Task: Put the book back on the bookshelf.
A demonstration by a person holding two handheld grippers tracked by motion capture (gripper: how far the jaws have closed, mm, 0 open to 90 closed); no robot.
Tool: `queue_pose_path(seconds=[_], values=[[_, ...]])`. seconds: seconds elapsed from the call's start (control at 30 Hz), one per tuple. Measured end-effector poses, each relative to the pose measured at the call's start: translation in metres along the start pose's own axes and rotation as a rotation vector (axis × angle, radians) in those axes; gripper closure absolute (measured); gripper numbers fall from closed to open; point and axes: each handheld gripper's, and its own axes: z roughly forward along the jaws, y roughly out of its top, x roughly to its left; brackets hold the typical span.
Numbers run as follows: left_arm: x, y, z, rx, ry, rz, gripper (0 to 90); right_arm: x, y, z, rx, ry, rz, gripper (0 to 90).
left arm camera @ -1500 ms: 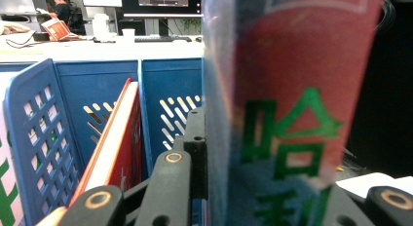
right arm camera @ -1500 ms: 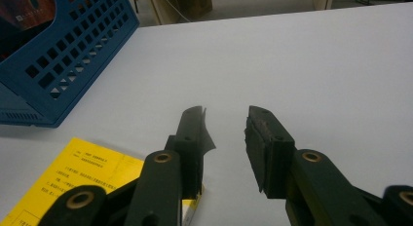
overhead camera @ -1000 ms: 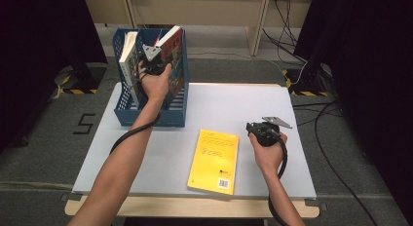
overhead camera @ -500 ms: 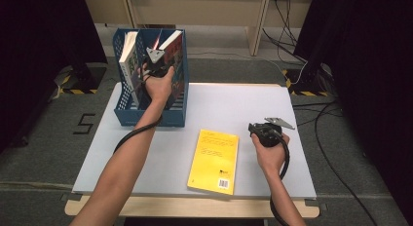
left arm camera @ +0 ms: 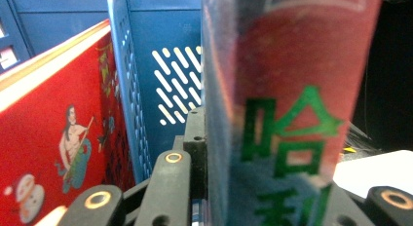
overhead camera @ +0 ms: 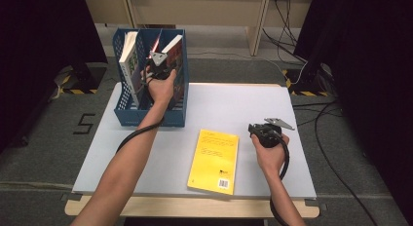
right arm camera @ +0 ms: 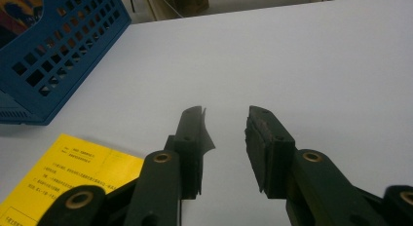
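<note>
Fingers of my left gripper [overhead camera: 157,60] clamp the red book [left arm camera: 292,104], upright, long axis vertical, over the right slot of the blue file rack [overhead camera: 127,114]; my right gripper [right arm camera: 225,133], fingers parted and empty, sits near the yellow book [overhead camera: 214,160] on the worktop [overhead camera: 234,109]

Even overhead light falls bright on the pale desk [overhead camera: 234,109] with only faint shadows while the room's sides stay dark, and in the left gripper view the red book [left arm camera: 292,109] is blurred, too close for focus.
</note>
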Motion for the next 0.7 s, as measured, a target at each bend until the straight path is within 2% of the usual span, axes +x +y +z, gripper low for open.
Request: queue_pose_path(seconds=[0.03,0.4,0.57,0.7], values=[[0.000,-0.001,0.001,-0.002,0.001,-0.001,73.8,-0.001,0.000,0.000,-0.003,0.001,-0.013,67.6],[-0.001,-0.011,0.007,-0.008,0.006,0.009,73.7,-0.004,-0.003,0.000,-0.001,-0.002,-0.012,67.5],[-0.003,-0.014,0.006,-0.010,0.008,0.026,73.4,-0.003,-0.003,0.001,0.000,0.000,-0.011,67.4],[-0.002,-0.015,0.002,0.009,0.008,0.054,73.0,-0.001,-0.005,0.001,0.004,0.004,-0.012,67.2]])
